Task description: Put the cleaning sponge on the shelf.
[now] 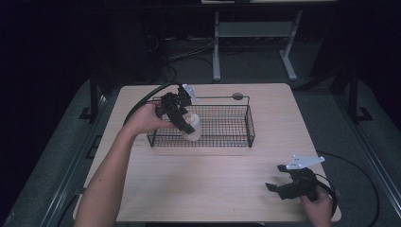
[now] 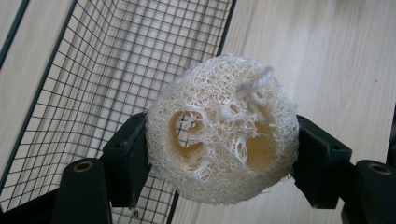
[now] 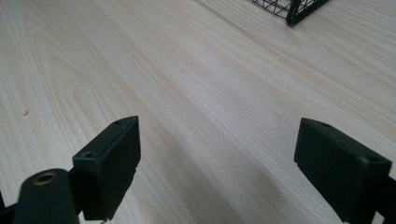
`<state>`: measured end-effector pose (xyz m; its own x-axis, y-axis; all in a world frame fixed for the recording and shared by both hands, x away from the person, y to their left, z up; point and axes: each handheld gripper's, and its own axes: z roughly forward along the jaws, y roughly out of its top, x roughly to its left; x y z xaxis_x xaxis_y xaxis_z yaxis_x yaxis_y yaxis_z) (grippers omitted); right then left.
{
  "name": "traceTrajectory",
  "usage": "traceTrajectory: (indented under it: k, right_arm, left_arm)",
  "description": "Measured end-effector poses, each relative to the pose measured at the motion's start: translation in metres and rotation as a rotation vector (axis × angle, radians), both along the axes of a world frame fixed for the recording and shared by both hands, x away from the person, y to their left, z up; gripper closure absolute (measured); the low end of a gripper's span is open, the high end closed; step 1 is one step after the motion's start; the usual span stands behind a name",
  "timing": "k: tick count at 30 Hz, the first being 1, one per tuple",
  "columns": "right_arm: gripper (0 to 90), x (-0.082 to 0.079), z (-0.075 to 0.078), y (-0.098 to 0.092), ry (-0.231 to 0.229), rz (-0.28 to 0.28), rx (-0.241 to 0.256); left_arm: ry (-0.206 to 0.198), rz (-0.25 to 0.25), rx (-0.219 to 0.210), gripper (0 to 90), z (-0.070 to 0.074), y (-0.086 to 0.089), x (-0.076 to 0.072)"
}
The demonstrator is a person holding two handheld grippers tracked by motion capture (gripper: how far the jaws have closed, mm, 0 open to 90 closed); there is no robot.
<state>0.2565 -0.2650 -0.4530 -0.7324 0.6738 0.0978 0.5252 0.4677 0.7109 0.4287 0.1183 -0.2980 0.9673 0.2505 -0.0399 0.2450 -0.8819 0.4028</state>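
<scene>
A: Report the container and its contents.

B: A black wire basket [image 1: 222, 126] stands on the wooden table [image 1: 208, 175], toward the far side. No object is seen lying on its mesh floor. A long wire handle with a dark round knob [image 1: 238, 96] runs along its far rim.

A: Location of the sponge?

B: The loofah sponge [image 2: 223, 130], pale and fibrous with a white string loop, is clamped between the two black jaws of the left gripper [image 1: 185, 124]. In the high view it sits at the basket's near-left rim; whether it touches the wire cannot be determined. In the left gripper view, basket mesh lies behind its left side and bare table behind its right.

A: Right gripper status?

B: The right gripper [image 1: 276, 187] is at the near-right corner of the table, well apart from the basket. Its jaws stand wide apart with nothing between them; the right gripper view shows bare wood grain in the gap and a basket corner at the top edge.
</scene>
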Motion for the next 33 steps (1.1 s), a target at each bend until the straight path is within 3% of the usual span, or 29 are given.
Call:
traceTrajectory:
  k: [13, 19, 29, 33]
  right_arm:
    - [14.2, 0.001, -0.001, 0.000, 0.005, -0.004, 0.003]
    - [14.1, 0.001, 0.000, 0.001, 0.008, -0.005, 0.001]
    - [14.2, 0.001, -0.001, -0.001, 0.007, -0.006, 0.002]
    - [14.2, 0.001, -0.001, -0.001, 0.005, -0.003, 0.003]
  left_arm:
    - [-0.002, 0.008, -0.031, 28.5, 0.008, -0.007, 0.021]
    - [0.019, 0.021, -0.017, 28.4, -0.004, -0.010, 0.032]
    - [-0.006, 0.033, -0.017, 28.5, -0.016, -0.013, 0.041]
    - [0.008, 0.048, -0.015, 28.5, -0.021, -0.012, 0.044]
